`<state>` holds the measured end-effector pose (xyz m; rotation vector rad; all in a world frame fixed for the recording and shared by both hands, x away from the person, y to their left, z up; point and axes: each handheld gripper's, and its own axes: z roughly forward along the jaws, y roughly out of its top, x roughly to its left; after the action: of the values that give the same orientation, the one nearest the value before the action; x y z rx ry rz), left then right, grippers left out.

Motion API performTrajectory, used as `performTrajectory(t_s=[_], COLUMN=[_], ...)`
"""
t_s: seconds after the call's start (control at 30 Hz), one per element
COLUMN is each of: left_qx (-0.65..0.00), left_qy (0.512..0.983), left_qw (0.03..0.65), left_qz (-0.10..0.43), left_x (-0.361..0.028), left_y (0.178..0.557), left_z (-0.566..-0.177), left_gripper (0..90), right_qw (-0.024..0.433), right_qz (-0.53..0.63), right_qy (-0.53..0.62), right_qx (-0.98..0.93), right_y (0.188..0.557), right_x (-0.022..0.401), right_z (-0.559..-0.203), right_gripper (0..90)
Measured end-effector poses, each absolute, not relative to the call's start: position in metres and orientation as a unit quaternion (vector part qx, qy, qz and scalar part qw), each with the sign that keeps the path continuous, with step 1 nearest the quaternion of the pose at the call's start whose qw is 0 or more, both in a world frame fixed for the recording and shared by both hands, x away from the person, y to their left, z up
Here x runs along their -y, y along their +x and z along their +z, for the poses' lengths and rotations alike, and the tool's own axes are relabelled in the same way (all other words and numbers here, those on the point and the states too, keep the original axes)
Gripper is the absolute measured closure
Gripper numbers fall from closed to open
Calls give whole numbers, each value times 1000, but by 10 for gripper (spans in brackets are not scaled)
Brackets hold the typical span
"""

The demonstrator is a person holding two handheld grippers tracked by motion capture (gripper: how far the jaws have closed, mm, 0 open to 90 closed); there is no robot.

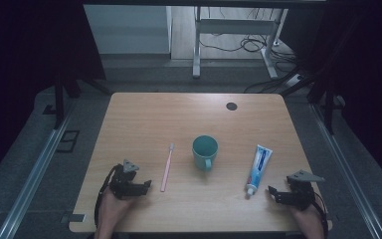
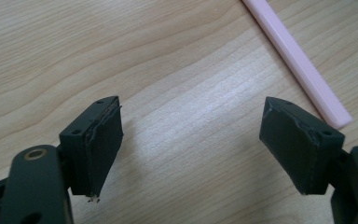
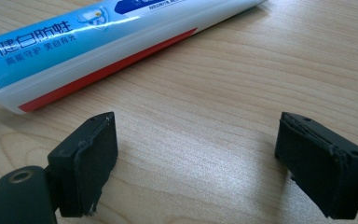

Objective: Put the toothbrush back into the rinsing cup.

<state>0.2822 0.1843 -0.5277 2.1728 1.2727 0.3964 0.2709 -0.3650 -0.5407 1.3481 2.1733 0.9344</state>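
Teal mug shows from above, while both gripper views show wide, empty jaws beside toothbrush and toothpaste.

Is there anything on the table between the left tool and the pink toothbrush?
Nothing visible. The left tool sits open just left of the toothbrush, with only bare table between them. The green mug stands on the toothbrush's far side.
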Motion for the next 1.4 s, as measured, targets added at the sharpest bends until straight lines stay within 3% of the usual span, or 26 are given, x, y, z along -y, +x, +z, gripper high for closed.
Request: performTrajectory(t_s=[1.1,1.4], left_qx=[-453,-447], left_qy=[856,862], left_qw=[237,232], left_qz=[81,66], left_x=[-150,-137], left_y=[320,332], left_z=[-508,-504], left_gripper=[272,347], right_qw=[207,207], right_qz=[336,336], right_qy=[485,485], right_qx=[-780,-780], right_y=[271,271], right_x=[365,365], right_z=[-541,-541], right_gripper=[128,128])
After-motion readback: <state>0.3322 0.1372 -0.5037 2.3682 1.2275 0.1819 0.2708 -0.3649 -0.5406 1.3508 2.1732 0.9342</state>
